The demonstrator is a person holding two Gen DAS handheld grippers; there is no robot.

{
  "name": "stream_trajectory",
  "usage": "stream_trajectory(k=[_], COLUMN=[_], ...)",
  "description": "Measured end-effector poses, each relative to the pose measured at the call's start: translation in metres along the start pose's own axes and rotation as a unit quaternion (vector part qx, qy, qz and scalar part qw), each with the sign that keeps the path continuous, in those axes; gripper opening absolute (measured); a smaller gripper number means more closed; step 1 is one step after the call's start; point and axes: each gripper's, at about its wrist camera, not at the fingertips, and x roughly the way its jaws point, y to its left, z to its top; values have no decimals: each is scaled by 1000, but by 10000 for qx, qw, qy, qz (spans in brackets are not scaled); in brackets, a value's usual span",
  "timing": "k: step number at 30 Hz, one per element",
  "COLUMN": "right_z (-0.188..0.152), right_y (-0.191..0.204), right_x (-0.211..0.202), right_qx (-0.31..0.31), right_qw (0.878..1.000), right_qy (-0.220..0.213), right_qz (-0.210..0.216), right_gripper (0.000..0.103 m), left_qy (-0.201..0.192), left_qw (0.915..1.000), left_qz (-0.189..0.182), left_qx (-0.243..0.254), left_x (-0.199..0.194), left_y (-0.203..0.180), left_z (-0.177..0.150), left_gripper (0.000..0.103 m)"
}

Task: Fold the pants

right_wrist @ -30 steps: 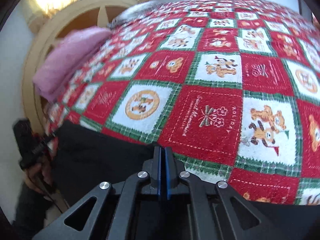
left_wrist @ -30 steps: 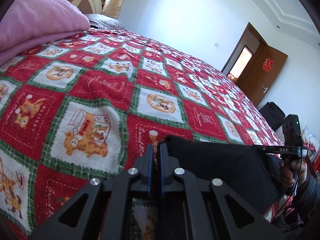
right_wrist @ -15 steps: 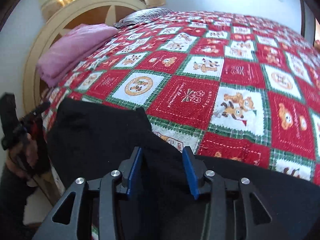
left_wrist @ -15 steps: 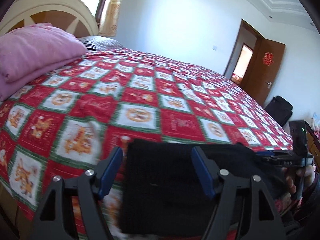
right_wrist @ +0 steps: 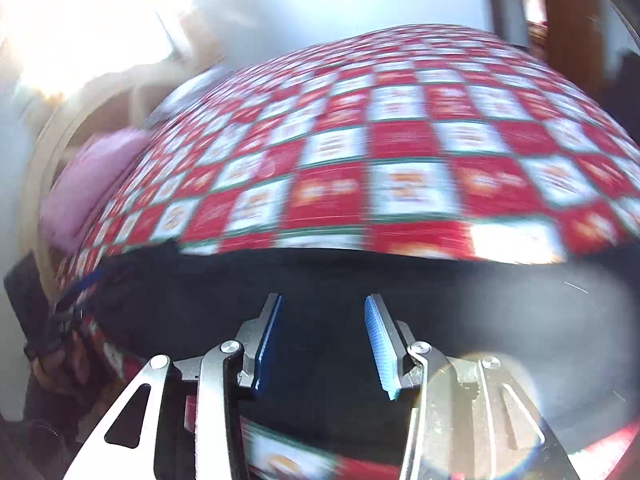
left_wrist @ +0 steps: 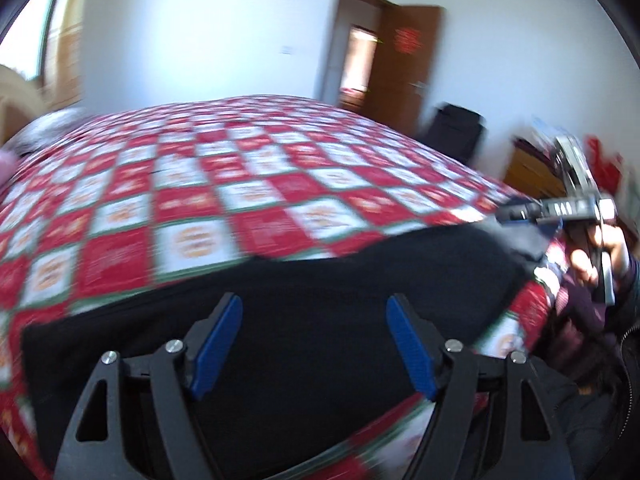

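Right now both tongs are spread wide and hold nothing. The left gripper (left_wrist: 314,344) hangs over the black pants (left_wrist: 304,300), which lie flat under and ahead of its blue pads (left_wrist: 218,346), along the near edge of the red checked bedspread (left_wrist: 240,184). The right gripper (right_wrist: 320,344) sits likewise above the pants (right_wrist: 320,280), cloth running out to either side of its fingers. Both views are smeared by motion, so the fold lines and any corners cannot be read.

The risk, judged from this, is a grab made blind: a jaw closing on the dark cloth may pinch one layer only, or catch the bedspread beneath it, and drag the fold askew. The pants also lie close to the bed's edge; a pull toward the person could slide them off.
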Motion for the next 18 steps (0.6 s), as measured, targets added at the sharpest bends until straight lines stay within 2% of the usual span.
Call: stream_trajectory(k=[3, 7, 9, 10, 15, 18], right_z=[-7, -22, -31, -35, -45, -49], right_y=[-48, -99, -115, -124, -144, -150], right_x=[-34, -68, -79, -84, -92, -93], right_qx=[570, 1179, 1388, 1491, 1728, 1816], right_qw=[9973, 9901, 9864, 9841, 9780, 9750], right_qy=[-272, -514, -607, -662, -846, -987], right_qz=[-365, -570, -642, -702, -802, -811], right_gripper=[44, 44, 44, 44, 44, 44], left_qy=[178, 466, 617, 698, 1004, 1174], left_qw=[9985, 9900, 9844, 9814, 9708, 9658], left_qz=[-330, -864, -1082, -1176, -1465, -1446], left_qx=[409, 1012, 1246, 1344, 1614, 1803], left_x=[22, 54, 67, 73, 89, 95], left_y=[-37, -93, -117, -126, -160, -173], left_z=[9, 19, 20, 20, 8, 0], left_gripper=[78, 77, 73, 67, 61, 60])
